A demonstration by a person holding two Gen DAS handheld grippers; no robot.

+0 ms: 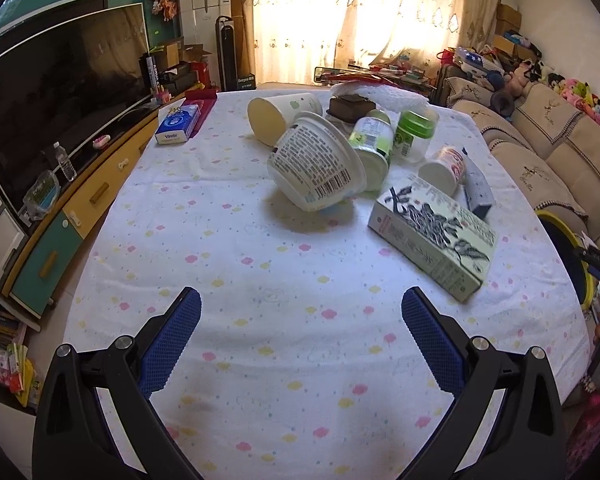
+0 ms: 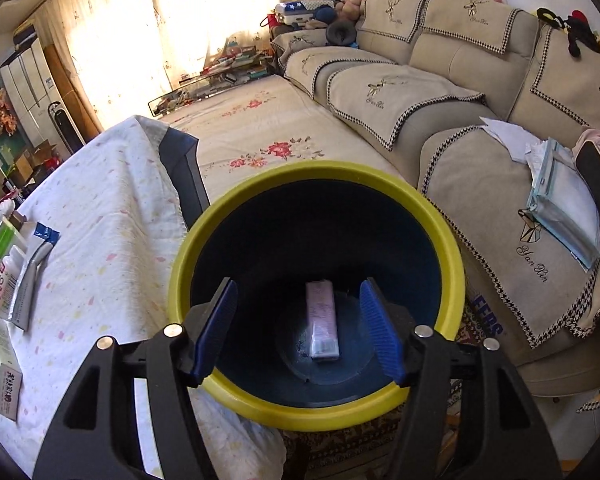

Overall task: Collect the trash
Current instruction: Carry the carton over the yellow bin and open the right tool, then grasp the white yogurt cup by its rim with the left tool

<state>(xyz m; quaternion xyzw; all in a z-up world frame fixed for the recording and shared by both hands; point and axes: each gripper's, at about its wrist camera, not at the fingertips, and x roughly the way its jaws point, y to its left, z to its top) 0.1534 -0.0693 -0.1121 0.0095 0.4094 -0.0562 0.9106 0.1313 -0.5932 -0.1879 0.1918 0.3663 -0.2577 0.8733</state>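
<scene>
One cloth-covered table (image 1: 260,360), seemingly cluttered.

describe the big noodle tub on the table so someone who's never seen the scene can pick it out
Start at the table under the white cloth with pastel cloud prints, then find the cluster of containers on its far half. At the cluster's near edge lies the instant-noodle tub, tipped on its side. Unlike the cups and green-labelled jars behind it, it is the widest white tub, with dense printed text and a barcode.

Left gripper (image 1: 301,340) angled downward, jaws wide apart, right gripper (image 2: 300,326) angled downward, jaws parted, empty
</scene>
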